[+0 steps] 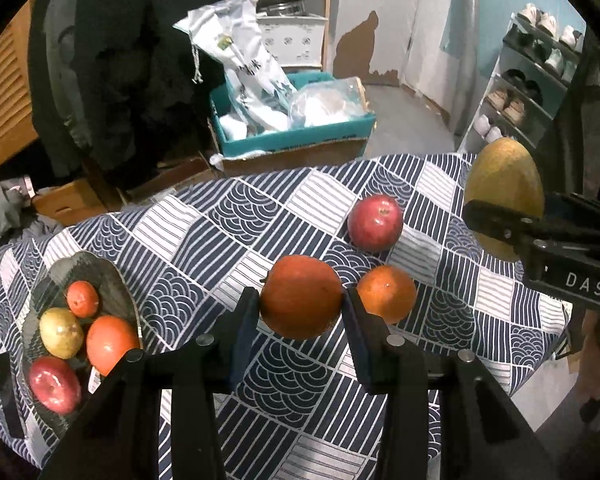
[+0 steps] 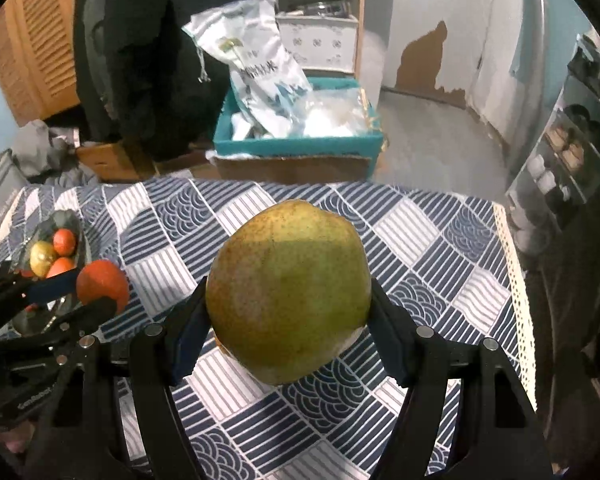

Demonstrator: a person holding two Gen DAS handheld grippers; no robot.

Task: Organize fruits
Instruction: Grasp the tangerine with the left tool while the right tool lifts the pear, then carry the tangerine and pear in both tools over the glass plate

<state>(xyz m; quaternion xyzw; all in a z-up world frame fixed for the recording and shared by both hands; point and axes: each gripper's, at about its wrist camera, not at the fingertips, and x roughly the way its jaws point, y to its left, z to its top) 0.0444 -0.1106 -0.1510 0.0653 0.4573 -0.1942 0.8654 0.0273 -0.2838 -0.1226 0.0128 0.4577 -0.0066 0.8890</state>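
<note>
Tablecloth [image 1: 260, 208] centre clear; apple [image 1: 375, 222], orange [image 1: 386, 294] block right, bowl [image 1: 120, 284] left.

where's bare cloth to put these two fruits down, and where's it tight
Free: the tablecloth between the bowl and the red apple, and the right side up to the dotted hem. Crowded: the bowl, already holding four fruits, and the spot where the apple and small orange sit close together.

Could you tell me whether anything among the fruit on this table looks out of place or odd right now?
Nothing looks spilled or damaged. The only stragglers are a red apple and an orange loose on the tablecloth, while the other fruit sits in the dark bowl at the left.
</note>
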